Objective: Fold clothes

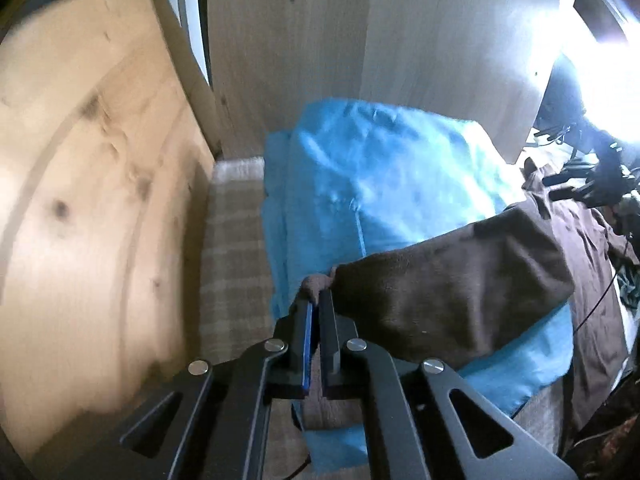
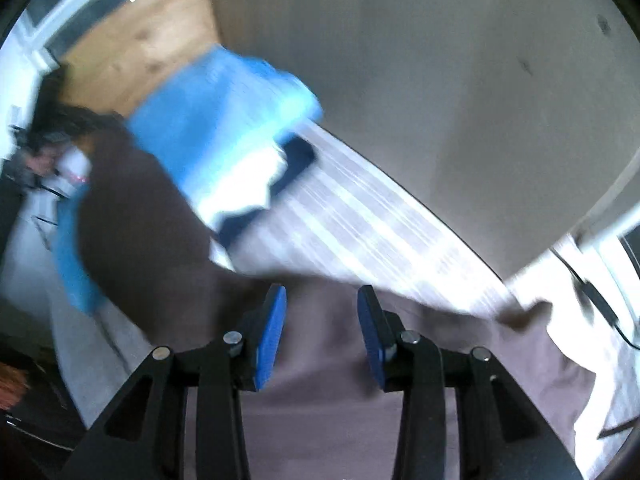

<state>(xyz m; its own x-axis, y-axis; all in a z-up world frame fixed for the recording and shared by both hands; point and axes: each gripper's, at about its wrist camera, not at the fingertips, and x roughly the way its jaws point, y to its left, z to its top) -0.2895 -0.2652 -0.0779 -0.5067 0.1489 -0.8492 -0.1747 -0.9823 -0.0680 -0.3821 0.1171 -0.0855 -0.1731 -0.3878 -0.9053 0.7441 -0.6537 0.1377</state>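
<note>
Garment-folding entry, taken left to right. Pale knotty wooden panel stands at far left beside a checked beige bed cover. Bright blue crumpled cloth lies spread on that cover, against a plain wooden headboard wall. Left claw: jaws drawn nearly together, pinching the cuff end of a dark brown fleecy garment, whose sleeve-like part is lifted and drawn across the blue cloth; the rest of it trails right along the bed. Right claw: jaws standing well apart, holding nothing, hovering low over the brown garment's flat body; this view is blurred, so finer detail cannot be told. A dark flat item shows beside the blue cloth, its kind unclear. Step judged: a sleeve fold of the brown garment, carried by the left claw. Next move calls for laying the pinched end flat on the garment's body, edges aligned, the right claw steadying the cloth.
</note>
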